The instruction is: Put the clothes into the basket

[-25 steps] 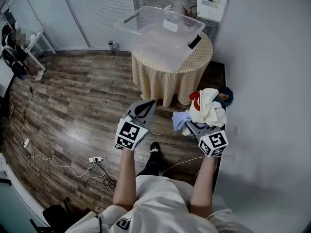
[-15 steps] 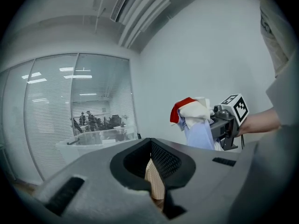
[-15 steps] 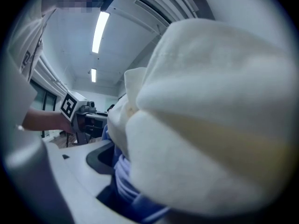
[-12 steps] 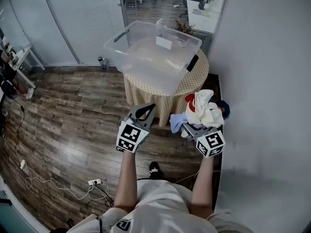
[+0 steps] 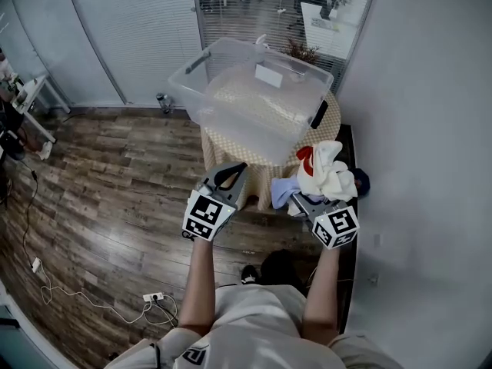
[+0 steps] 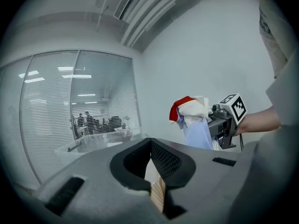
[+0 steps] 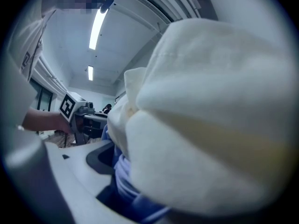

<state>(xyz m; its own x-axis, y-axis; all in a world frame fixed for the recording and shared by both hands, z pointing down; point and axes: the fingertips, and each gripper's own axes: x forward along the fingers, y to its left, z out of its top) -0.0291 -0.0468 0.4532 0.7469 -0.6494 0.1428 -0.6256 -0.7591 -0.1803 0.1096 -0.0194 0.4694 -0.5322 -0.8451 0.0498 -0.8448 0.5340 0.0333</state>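
A bundle of clothes [image 5: 327, 171], cream with red and light blue pieces, sits in my right gripper [image 5: 309, 200], which is shut on it; the cloth hides the fingertips. That same bundle fills the right gripper view [image 7: 205, 115] and shows at mid-right in the left gripper view [image 6: 192, 115]. The basket is a clear plastic bin [image 5: 254, 98] standing on a round table with a checked cloth [image 5: 234, 146], just beyond both grippers. My left gripper [image 5: 234, 174] is shut and holds nothing, level with the right one, in front of the table's edge.
A white wall runs close along the right. A dark blue item [image 5: 360, 181] lies low by the wall behind the bundle. Glass partitions with blinds stand behind the table. A power strip and cables [image 5: 154, 297] lie on the wood floor at lower left.
The table and bin have come closer and lower in the head view. Both grippers, the right one still holding the bundle, now sit right at the table's near edge.
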